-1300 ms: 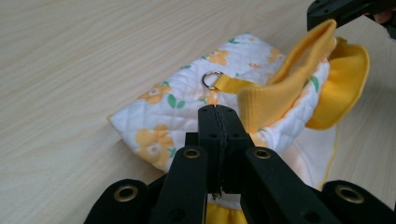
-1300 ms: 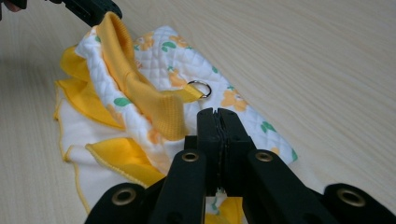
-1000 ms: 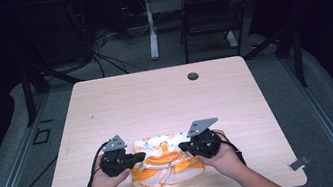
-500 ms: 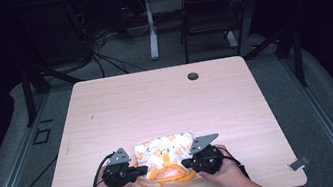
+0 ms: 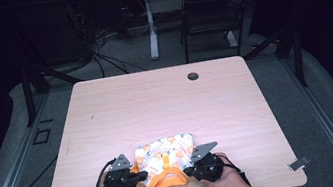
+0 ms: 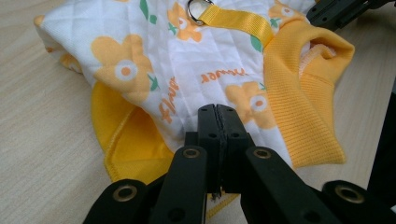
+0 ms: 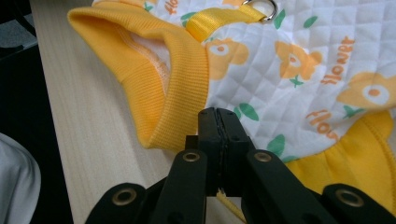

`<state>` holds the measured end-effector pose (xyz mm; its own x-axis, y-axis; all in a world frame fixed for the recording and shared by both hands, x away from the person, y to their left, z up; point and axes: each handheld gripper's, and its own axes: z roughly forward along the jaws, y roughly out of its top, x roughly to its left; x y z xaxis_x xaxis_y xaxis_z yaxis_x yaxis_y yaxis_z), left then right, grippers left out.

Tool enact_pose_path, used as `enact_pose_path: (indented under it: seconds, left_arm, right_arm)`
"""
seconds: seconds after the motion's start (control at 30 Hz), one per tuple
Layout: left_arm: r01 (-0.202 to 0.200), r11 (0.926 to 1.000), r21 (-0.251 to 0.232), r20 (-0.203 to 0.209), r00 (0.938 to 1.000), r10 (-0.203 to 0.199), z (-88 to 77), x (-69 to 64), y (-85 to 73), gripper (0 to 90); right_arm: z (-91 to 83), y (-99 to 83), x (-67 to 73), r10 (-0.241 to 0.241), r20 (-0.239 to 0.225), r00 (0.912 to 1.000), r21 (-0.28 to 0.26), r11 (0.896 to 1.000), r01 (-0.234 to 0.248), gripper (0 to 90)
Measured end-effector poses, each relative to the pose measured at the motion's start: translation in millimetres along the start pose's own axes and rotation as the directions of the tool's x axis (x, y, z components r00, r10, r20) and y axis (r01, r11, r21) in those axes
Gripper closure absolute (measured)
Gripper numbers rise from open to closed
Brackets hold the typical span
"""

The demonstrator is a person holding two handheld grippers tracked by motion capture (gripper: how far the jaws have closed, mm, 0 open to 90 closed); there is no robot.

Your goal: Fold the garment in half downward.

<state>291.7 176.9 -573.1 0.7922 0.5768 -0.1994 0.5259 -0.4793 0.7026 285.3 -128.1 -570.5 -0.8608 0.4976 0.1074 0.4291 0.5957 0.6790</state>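
A small quilted garment [image 5: 164, 155], white with orange flowers and yellow ribbed trim, lies near the table's front edge. A yellow strap with a metal ring [image 6: 200, 8] runs down its middle. My left gripper [image 5: 141, 176] is shut on the garment's left side; in the left gripper view its jaws [image 6: 217, 116] meet with cloth [image 6: 187, 60] pinched between them. My right gripper [image 5: 188, 172] is shut on the right side beside the ribbed collar [image 7: 177, 70], jaws [image 7: 217, 119] pressed together on the fabric [image 7: 289, 60]. The right gripper's tip [image 6: 341, 9] appears beyond the collar in the left gripper view.
The wooden table [image 5: 155, 100] has a round cable hole [image 5: 193, 76] at the back. A metal bracket [image 5: 298, 163] sits at the front right corner. Beyond the table stand a dark chair [image 5: 213, 20] and a desk leg [image 5: 150, 25].
Both hands have drawn back toward the front edge and sunk, bringing the garment with them; it now lies flatter and closer to the person.
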Motion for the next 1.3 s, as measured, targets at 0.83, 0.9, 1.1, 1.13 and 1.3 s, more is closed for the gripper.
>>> enact_pose_path:
  seconds: [0.83, 0.9, 1.1, 1.13, 1.3]
  left_arm:
    - [0.01, 0.9999, -0.009, -0.022, 0.9997, -0.011, 5.8, 10.9, 5.1, 89.9]
    - [0.007, 0.9999, -0.011, -0.032, 0.9995, -0.008, 6.9, 13.3, 6.9, 89.9]
    - [0.014, 0.9998, -0.014, -0.063, 0.9979, -0.014, 11.4, 23.5, 14.8, 89.9]
    - [0.021, 0.9996, -0.019, -0.067, 0.9975, -0.022, 12.6, 25.2, 16.0, 89.9]
    - [0.027, 0.9992, -0.028, -0.088, 0.9956, -0.03, 16.1, 31.8, 20.5, 89.9]
  right_arm:
    - [6.1, 1.7, -6.4, 0.047, -0.001, 0.9989, -0.002, 0.999, -0.047, 89.3]
    - [7.8, 2.5, -7.2, 0.057, -0.003, 0.9984, -0.013, 0.998, -0.057, 89.2]
    - [11.8, 8.5, -14.3, 0.065, 0.018, 0.9977, -0.011, 0.998, -0.065, 89.3]
    - [12.9, 9.4, -15.4, 0.071, 0.022, 0.9973, -0.016, 0.997, -0.07, 89.3]
    - [16.1, 14.1, -22.0, 0.076, 0.041, 0.9963, -0.014, 0.997, -0.076, 89.4]
